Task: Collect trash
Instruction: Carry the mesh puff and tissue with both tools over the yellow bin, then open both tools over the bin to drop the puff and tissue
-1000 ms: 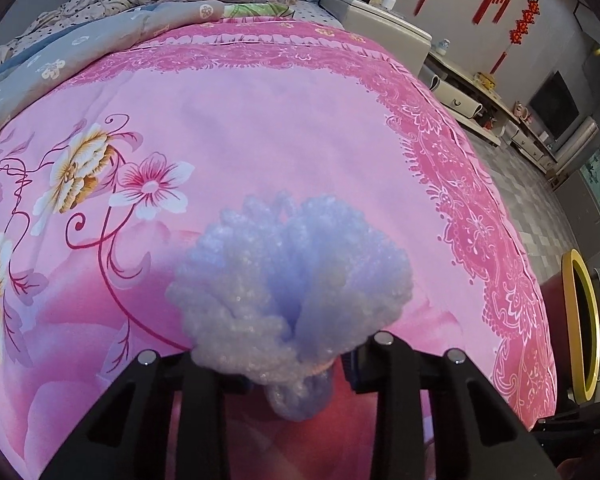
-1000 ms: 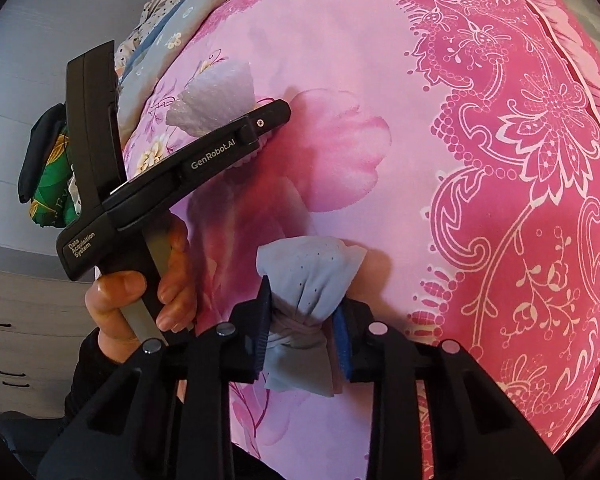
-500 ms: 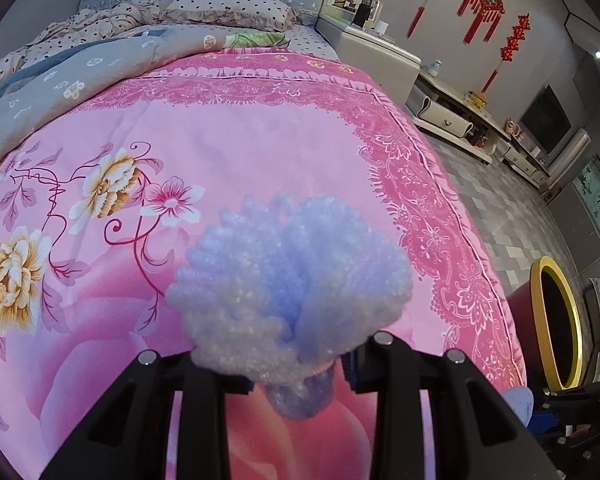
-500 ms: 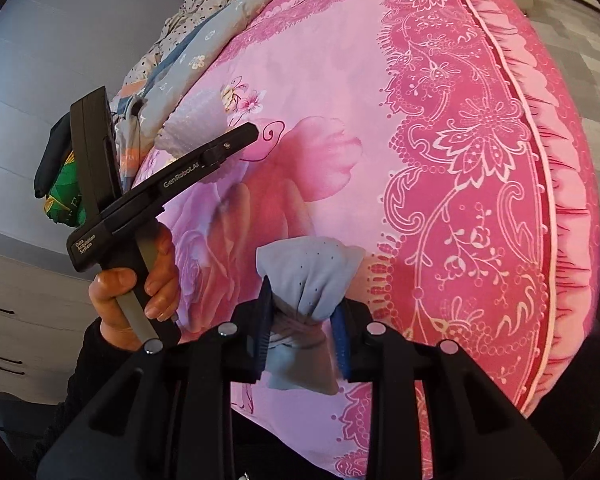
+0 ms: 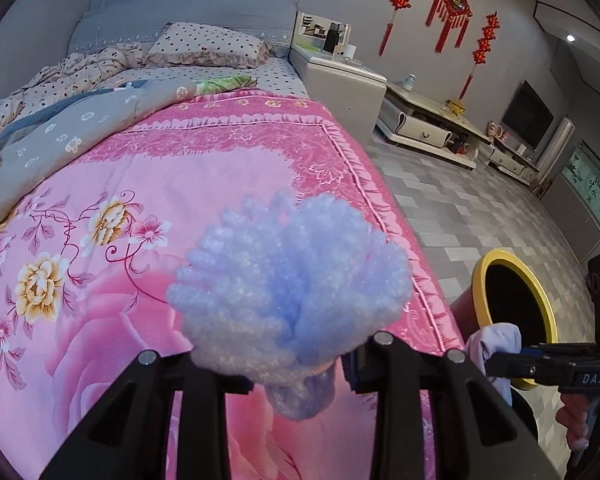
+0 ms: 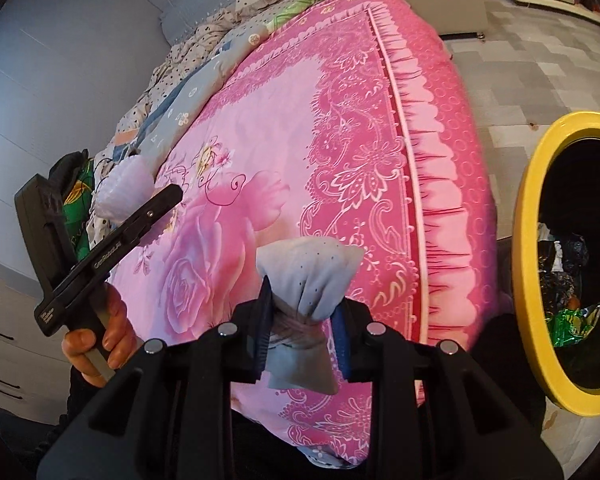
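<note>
Left wrist: foam wad (image 5: 288,280) clamped in left tongs (image 5: 300,364), right tongs (image 6: 304,332) pinching gray rag (image 6: 306,276).

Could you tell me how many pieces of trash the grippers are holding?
2: crumpled white foam wrap in the left gripper; bunched grey cloth-like wad in the right gripper.

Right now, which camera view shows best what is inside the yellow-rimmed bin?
The right wrist view. There the yellow-rimmed bin opens toward the camera, and crumpled wrappers, some green, lie inside. The left wrist view shows only its rim and a dark interior, partly hidden by the right hand-held gripper.
</note>
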The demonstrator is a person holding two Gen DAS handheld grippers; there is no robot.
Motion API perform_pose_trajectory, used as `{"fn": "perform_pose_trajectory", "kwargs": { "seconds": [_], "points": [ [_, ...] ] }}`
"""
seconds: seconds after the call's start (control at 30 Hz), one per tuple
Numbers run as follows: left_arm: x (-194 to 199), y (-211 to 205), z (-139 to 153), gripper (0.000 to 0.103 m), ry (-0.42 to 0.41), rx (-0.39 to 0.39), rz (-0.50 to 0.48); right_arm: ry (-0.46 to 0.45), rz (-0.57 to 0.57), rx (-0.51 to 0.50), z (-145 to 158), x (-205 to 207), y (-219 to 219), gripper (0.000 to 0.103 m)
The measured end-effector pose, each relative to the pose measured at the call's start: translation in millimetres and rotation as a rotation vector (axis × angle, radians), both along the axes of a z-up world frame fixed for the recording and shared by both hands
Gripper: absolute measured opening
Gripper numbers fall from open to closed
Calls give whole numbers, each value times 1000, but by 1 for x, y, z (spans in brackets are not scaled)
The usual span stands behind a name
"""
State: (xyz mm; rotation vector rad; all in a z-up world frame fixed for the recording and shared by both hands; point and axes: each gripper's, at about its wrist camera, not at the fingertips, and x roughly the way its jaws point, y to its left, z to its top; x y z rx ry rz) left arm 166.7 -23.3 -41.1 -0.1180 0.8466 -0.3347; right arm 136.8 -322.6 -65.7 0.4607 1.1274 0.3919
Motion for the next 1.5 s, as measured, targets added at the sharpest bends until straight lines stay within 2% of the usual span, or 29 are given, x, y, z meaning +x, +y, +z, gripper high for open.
{"fn": "perform_pose_trajectory", "kwargs": {
  "seconds": [0.3,0.67,1.0,1.27,1.5],
  "points": [
    [-24,-66,31,29,-45,-12,-94,-50,-110,-4,18,-11,-64,26],
    [-38,-151,48,29,-102,2,-210,-116,-270,-11,35,-26,-148,26],
    [-38,-217,47,29,-128,8,-296,-153,-383,-60,34,-31,-206,26],
    [-38,-254,39,29,-126,12,-346,-140,-428,-74,22,-33,-235,26],
    [-34,-275,27,30,-79,6,-367,-130,-461,-109,11,-35,-250,26]
  ]
}}
